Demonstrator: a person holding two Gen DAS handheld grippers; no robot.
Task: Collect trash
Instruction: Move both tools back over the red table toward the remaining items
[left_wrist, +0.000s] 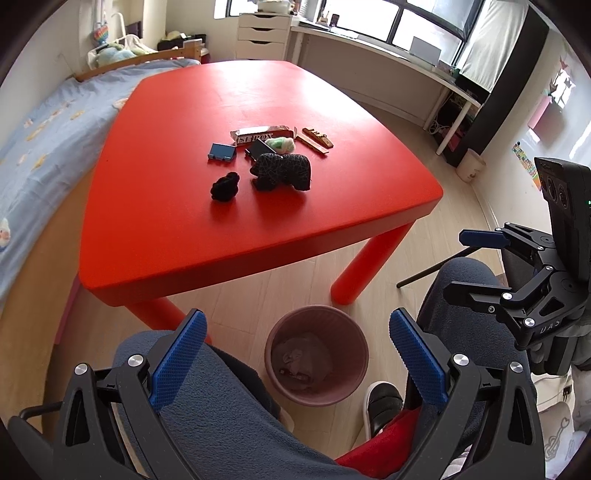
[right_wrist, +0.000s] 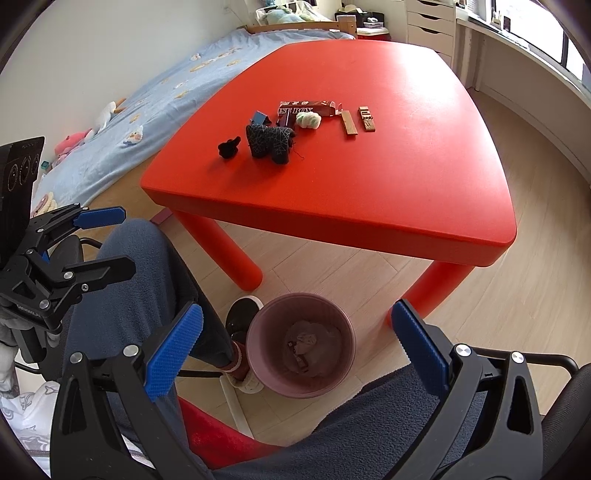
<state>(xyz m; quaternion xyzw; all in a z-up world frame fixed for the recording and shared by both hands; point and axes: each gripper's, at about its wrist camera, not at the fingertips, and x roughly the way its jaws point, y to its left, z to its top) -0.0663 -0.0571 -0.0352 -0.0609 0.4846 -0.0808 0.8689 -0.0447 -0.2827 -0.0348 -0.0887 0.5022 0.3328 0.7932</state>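
Observation:
A red table (left_wrist: 166, 206) (right_wrist: 406, 177) carries a cluster of small items: a black crumpled wad (left_wrist: 224, 187) (right_wrist: 229, 146), a black patterned pouch (left_wrist: 282, 171) (right_wrist: 270, 140), a blue card (left_wrist: 221, 151), a dark "BOX" carton (left_wrist: 258, 136) (right_wrist: 299, 108), a pale green wad (left_wrist: 282, 144) (right_wrist: 309, 119) and two wooden pieces (left_wrist: 317, 140) (right_wrist: 358, 119). On the floor below stands a pink bin (left_wrist: 317, 356) (right_wrist: 301, 345) with paper scraps inside. My left gripper (left_wrist: 297, 354) and right gripper (right_wrist: 297, 350) both hang open and empty over a person's lap, above the bin.
The person's grey-trousered legs (left_wrist: 221, 406) (right_wrist: 122, 280) and black shoe (left_wrist: 384, 400) flank the bin. A bed (left_wrist: 48, 122) lies left of the table, white drawers (left_wrist: 262, 35) and a long desk (left_wrist: 388, 62) behind it. Wooden floor (right_wrist: 498, 295) spreads to the right.

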